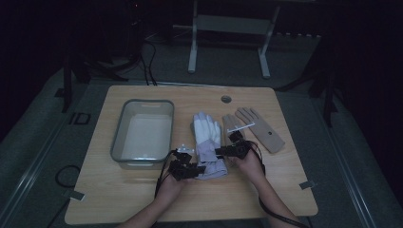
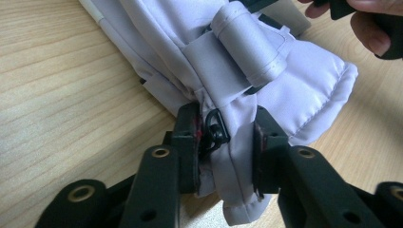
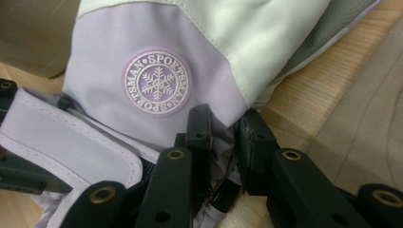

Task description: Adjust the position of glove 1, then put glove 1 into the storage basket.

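Two grippers are biting one thing for me: my left gripper pinches the cuff edge of the padded lilac and white ski glove, its jaws closed to a narrow gap on the fabric by a small black ring, and my right gripper squeezes a fold just under the round patch that reads "SPORTSMAN" around a snowflake. From the high view I see the glove lying in the middle of the light wooden table, between the clear plastic tub and a pair of thin tan gloves.
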Action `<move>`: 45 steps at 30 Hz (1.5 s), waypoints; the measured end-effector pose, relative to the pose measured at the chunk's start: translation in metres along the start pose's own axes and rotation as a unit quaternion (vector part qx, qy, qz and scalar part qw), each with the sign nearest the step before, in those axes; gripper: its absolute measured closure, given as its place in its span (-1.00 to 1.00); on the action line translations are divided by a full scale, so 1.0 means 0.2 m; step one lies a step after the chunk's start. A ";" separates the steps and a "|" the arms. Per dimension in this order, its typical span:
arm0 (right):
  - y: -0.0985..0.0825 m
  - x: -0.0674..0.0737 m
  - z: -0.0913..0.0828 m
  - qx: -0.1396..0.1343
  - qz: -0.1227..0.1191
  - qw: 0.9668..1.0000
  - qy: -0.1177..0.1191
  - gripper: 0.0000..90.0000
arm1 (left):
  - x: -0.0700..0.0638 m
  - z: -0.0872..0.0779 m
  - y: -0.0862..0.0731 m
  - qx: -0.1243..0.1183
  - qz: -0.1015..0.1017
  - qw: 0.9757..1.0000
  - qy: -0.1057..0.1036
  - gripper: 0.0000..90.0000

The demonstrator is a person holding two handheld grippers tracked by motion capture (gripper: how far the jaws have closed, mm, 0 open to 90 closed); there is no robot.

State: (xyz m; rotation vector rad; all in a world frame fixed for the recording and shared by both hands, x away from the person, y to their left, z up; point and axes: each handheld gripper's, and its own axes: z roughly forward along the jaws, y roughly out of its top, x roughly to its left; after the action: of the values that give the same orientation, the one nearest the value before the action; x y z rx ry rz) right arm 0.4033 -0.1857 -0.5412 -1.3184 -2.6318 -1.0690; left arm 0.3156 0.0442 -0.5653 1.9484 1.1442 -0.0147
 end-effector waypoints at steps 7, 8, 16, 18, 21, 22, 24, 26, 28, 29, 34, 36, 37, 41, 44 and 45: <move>0.01 0.01 -0.04 -0.003 0.000 1.000 -0.001 0.77 | -0.02 -0.02 0.03 0.005 0.011 1.000 -0.001 0.62; 0.01 0.02 -0.05 -0.005 -0.005 1.000 -0.004 0.77 | -0.02 -0.03 0.03 0.004 0.009 1.000 -0.003 0.63; 0.04 0.06 -0.14 -0.038 -0.006 0.999 0.004 0.77 | -0.06 -0.12 0.11 -0.006 0.033 0.999 -0.001 0.64; 0.06 0.08 -0.17 -0.049 -0.009 0.999 0.003 0.78 | -0.07 -0.15 0.13 -0.010 0.039 0.999 -0.003 0.64; 0.09 0.10 -0.22 -0.067 -0.012 0.998 0.008 0.77 | -0.07 -0.21 0.18 -0.018 0.049 0.999 0.000 0.64; 0.11 0.11 -0.24 -0.072 -0.013 0.997 0.010 0.77 | -0.08 -0.23 0.20 -0.020 0.054 0.998 0.002 0.64; 0.14 0.13 -0.26 -0.081 -0.018 0.997 0.009 0.78 | -0.08 -0.28 0.23 -0.022 0.061 0.998 0.007 0.64; 0.18 0.16 -0.29 -0.088 -0.025 0.996 0.008 0.78 | -0.07 -0.32 0.25 -0.025 0.063 0.998 0.007 0.64; 0.20 0.17 -0.29 -0.091 -0.028 0.995 0.008 0.78 | -0.07 -0.35 0.27 -0.027 0.066 0.997 0.009 0.64; 0.24 0.20 -0.30 -0.096 -0.032 0.995 0.011 0.78 | -0.06 -0.39 0.29 -0.029 0.066 0.997 0.010 0.64; 0.34 0.27 -0.32 -0.104 -0.043 0.993 0.016 0.77 | -0.03 -0.51 0.34 -0.035 0.075 0.996 0.019 0.64; 0.39 0.31 -0.32 -0.110 -0.049 0.993 0.017 0.77 | -0.01 -0.57 0.36 -0.038 0.077 0.996 0.023 0.64; 0.41 0.33 -0.32 -0.112 -0.053 0.992 0.018 0.77 | -0.01 -0.59 0.36 -0.040 0.079 0.996 0.026 0.64; 0.50 0.41 -0.31 -0.118 -0.070 0.990 0.017 0.78 | 0.03 -0.68 0.38 -0.051 0.083 0.995 0.034 0.64; 0.56 0.46 -0.29 -0.118 -0.082 0.989 0.017 0.77 | 0.08 -0.74 0.38 -0.055 0.081 0.994 0.039 0.64; 0.58 0.48 -0.28 -0.117 -0.084 0.989 0.018 0.77 | 0.09 -0.76 0.38 -0.054 0.083 0.994 0.041 0.64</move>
State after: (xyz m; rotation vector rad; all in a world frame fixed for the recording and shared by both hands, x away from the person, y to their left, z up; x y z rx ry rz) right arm 0.4089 -0.1028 -0.4043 -1.1109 -2.6980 -1.4501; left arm 0.3233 0.1425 -0.4260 1.9564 1.0113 0.2136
